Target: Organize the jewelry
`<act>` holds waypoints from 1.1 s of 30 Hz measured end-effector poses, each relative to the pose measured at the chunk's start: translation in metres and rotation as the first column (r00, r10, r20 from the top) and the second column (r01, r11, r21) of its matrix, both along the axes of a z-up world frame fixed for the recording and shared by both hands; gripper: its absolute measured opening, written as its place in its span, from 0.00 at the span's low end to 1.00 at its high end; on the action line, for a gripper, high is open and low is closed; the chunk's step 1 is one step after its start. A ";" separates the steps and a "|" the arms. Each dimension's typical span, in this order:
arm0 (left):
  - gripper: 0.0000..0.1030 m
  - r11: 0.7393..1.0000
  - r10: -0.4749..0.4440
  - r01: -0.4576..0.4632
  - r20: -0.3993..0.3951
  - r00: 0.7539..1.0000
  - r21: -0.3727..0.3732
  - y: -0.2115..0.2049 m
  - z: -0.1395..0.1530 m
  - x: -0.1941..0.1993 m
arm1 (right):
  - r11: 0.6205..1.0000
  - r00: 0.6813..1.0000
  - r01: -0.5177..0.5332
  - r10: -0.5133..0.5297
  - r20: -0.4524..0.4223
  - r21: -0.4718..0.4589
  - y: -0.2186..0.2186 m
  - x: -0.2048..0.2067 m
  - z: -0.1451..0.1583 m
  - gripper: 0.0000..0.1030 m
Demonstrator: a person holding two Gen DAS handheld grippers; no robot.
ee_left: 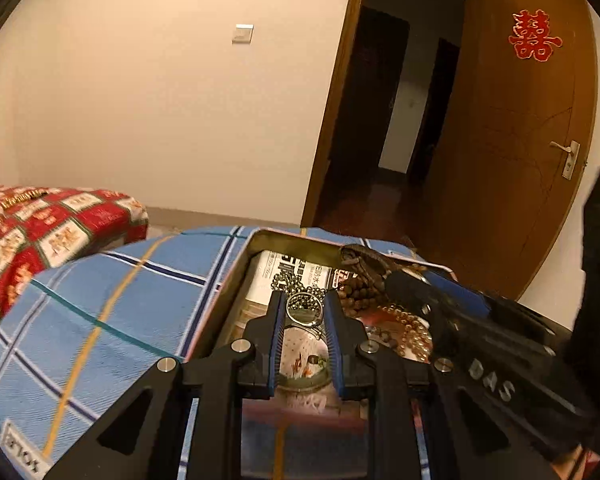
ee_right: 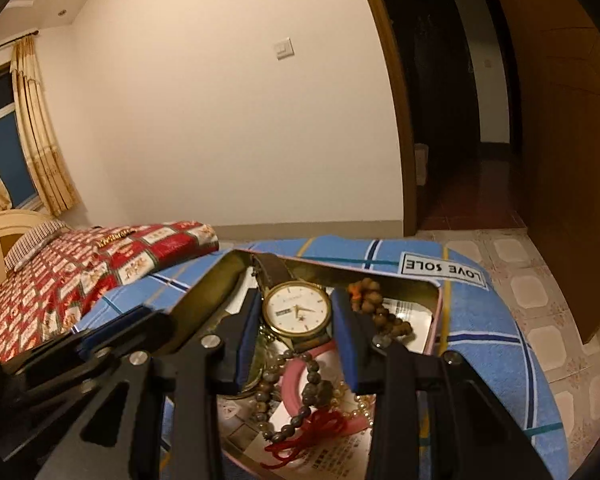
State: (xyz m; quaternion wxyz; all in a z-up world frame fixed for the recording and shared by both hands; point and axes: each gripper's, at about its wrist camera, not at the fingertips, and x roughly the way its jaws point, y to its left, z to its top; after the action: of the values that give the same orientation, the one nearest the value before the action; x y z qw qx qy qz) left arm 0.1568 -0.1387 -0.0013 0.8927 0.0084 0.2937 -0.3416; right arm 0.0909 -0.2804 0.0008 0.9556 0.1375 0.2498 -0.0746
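Over the tin [ee_right: 434, 322], right gripper [ee_right: 296, 320] jaws clamping gold watch [ee_right: 297, 309], strap running away, left gripper [ee_left: 303, 312] gripping silver watch [ee_left: 302, 314].

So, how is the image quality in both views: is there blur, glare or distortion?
Left wrist view: warm dim light, motion blur on the red quilt and the right gripper; fisheye bends the door. Right wrist view: sharper, the watch dial is readable; the door frame curves strongly.

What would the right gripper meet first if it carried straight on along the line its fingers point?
The right gripper already holds a gold-rimmed wristwatch. Beyond that, probably the far wall of the open tin box, though depth is hard to judge.
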 end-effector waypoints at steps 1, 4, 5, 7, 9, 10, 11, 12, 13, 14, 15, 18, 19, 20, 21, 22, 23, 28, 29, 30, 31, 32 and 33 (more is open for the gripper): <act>0.19 1.000 0.000 0.000 -0.012 1.000 0.002 -0.002 -0.004 0.004 | 1.000 1.000 0.000 0.000 -0.011 -0.008 0.000 0.001 -0.002 0.38; 0.19 0.999 0.020 -0.019 -0.029 0.999 0.031 -0.006 -0.011 0.011 | 1.000 0.999 0.003 -0.004 -0.046 -0.018 -0.002 0.005 -0.009 0.37; 0.19 0.999 0.024 -0.023 -0.035 0.999 0.041 -0.007 -0.013 0.012 | 1.000 0.999 0.004 -0.005 -0.053 -0.015 -0.004 0.007 -0.010 0.37; 0.19 0.999 0.024 -0.021 -0.068 0.997 0.050 -0.007 -0.017 0.016 | 1.000 0.998 0.004 -0.004 -0.069 -0.003 -0.008 0.009 -0.013 0.37; 0.19 0.999 0.018 -0.016 -0.082 0.996 0.035 -0.006 -0.019 0.018 | 1.000 0.997 0.002 -0.001 -0.084 0.002 -0.010 0.010 -0.016 0.37; 0.19 0.999 0.013 -0.009 -0.096 0.995 0.041 -0.007 -0.020 0.019 | 1.000 0.996 0.004 -0.004 -0.087 -0.003 -0.010 0.011 -0.016 0.38; 0.19 0.999 0.016 -0.011 -0.099 0.995 0.049 -0.007 -0.021 0.019 | 1.000 0.996 0.004 -0.005 -0.089 -0.012 -0.009 0.011 -0.016 0.38; 0.19 0.999 0.016 -0.011 -0.099 0.995 0.053 -0.008 -0.021 0.020 | 1.000 0.996 0.004 -0.006 -0.091 -0.017 -0.009 0.011 -0.016 0.38; 0.19 0.998 0.015 -0.009 -0.096 0.995 0.062 -0.010 -0.022 0.019 | 1.000 0.996 0.004 -0.006 -0.093 -0.021 -0.008 0.012 -0.016 0.38; 0.19 0.997 0.016 -0.009 -0.091 0.996 0.076 -0.011 -0.022 0.019 | 1.000 0.996 0.004 -0.006 -0.094 -0.023 -0.008 0.012 -0.016 0.38; 0.19 0.997 0.018 -0.011 -0.089 0.996 0.083 -0.012 -0.023 0.020 | 1.000 0.996 0.002 -0.004 -0.093 -0.021 -0.008 0.012 -0.016 0.38; 0.19 0.995 0.024 -0.015 -0.085 0.996 0.097 -0.014 -0.024 0.019 | 1.000 0.996 -0.003 0.003 -0.086 -0.007 -0.010 0.012 -0.016 0.40; 0.20 0.995 0.025 -0.017 -0.085 0.996 0.099 -0.015 -0.024 0.018 | 1.000 0.996 -0.003 0.003 -0.084 -0.003 -0.009 0.012 -0.015 0.41; 0.22 0.995 0.028 -0.019 -0.088 0.996 0.102 -0.015 -0.024 0.018 | 1.000 0.997 -0.005 0.005 -0.082 0.002 -0.009 0.012 -0.015 0.44; 0.22 0.995 0.028 -0.019 -0.094 0.995 0.100 -0.015 -0.024 0.018 | 1.000 0.997 -0.007 0.008 -0.083 0.008 -0.009 0.012 -0.016 0.51; 0.26 0.995 0.034 -0.025 -0.088 0.996 0.096 -0.014 -0.023 0.016 | 1.000 0.997 -0.002 0.003 -0.083 0.011 -0.010 0.012 -0.016 0.53; 0.32 0.994 0.053 -0.046 -0.072 0.996 0.095 -0.012 -0.021 0.013 | 1.000 0.997 0.004 -0.003 -0.076 0.016 -0.011 0.010 -0.015 0.54; 0.47 0.989 0.124 -0.127 0.046 0.991 0.069 0.002 -0.008 -0.006 | 0.989 0.985 0.149 -0.150 0.082 0.024 -0.027 -0.021 0.004 0.75; 0.48 0.986 0.145 -0.150 0.062 0.987 0.072 0.006 -0.007 -0.009 | 0.979 0.973 0.201 -0.203 0.112 0.024 -0.032 -0.029 0.007 0.77; 0.48 0.983 0.166 -0.171 0.073 0.984 0.071 0.010 -0.006 -0.013 | 0.969 0.961 0.246 -0.248 0.127 0.027 -0.037 -0.035 0.008 0.77; 0.48 0.980 0.185 -0.190 0.078 0.980 0.063 0.017 -0.005 -0.017 | 0.953 0.944 0.300 -0.302 0.132 0.037 -0.044 -0.041 0.008 0.77; 0.48 0.977 0.201 -0.206 0.085 0.976 0.053 0.023 -0.004 -0.021 | 0.944 0.936 0.327 -0.330 0.125 0.047 -0.048 -0.043 0.007 0.77; 0.48 0.974 0.218 -0.222 0.089 0.972 0.043 0.030 -0.004 -0.024 | 0.934 0.928 0.351 -0.356 0.109 0.062 -0.054 -0.044 0.004 0.77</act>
State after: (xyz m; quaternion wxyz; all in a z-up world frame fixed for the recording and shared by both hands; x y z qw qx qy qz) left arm 0.1325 -0.1090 -0.0049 0.9361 0.0136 0.2640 -0.2322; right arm 0.0474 -0.3345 0.0047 0.9365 0.2044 0.1654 -0.2319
